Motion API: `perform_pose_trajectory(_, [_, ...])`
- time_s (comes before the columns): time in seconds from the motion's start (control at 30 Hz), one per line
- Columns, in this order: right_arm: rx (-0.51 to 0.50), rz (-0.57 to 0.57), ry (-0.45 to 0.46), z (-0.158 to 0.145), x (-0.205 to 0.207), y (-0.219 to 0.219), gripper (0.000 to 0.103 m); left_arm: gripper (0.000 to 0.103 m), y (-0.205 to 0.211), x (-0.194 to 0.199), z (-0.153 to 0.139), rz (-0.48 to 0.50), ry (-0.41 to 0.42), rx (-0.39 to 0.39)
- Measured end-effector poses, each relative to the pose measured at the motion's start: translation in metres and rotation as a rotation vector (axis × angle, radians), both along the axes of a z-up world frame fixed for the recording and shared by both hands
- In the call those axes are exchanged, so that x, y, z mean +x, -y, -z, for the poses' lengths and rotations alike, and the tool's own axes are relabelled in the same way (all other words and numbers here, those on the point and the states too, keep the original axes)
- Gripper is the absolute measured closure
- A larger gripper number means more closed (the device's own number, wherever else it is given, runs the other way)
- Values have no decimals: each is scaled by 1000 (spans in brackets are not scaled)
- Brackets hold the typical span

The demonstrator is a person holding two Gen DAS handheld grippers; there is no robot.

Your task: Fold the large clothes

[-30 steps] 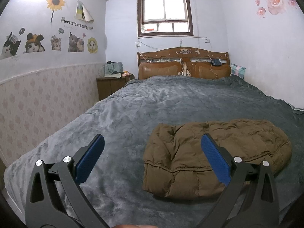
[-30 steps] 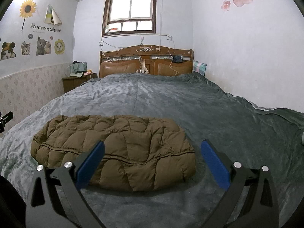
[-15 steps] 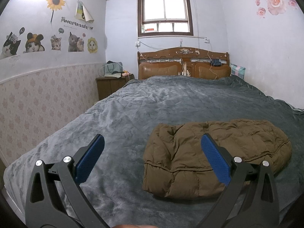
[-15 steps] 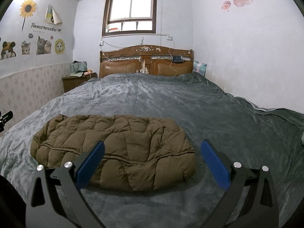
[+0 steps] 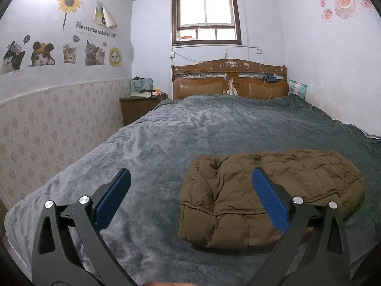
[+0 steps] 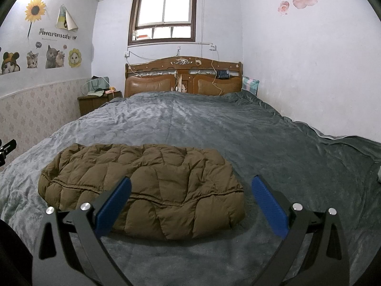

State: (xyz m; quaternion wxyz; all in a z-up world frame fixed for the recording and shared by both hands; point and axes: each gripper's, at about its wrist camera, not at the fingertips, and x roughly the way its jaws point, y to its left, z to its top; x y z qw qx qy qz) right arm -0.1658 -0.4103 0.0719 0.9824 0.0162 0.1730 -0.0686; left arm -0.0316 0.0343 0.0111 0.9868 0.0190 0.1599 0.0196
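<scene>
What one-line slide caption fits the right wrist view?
Open right gripper poised above a folded brown puffer jacket on a grey bedspread.

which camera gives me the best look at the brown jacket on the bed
The right wrist view: the jacket lies nearly centred and whole, only its near edge behind a finger. In the left wrist view the jacket sits off right, crossed by a finger.

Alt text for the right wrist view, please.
A folded brown puffer jacket lies on a grey bedspread, just ahead of the open, empty right gripper. Behind: a wooden headboard, a window and wall stickers.
</scene>
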Motion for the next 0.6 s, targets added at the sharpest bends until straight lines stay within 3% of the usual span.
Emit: perform_pose_trajectory(0.6, [-1,-1,0,-1,-1,1,2,3,0,0,0,0,0,0])
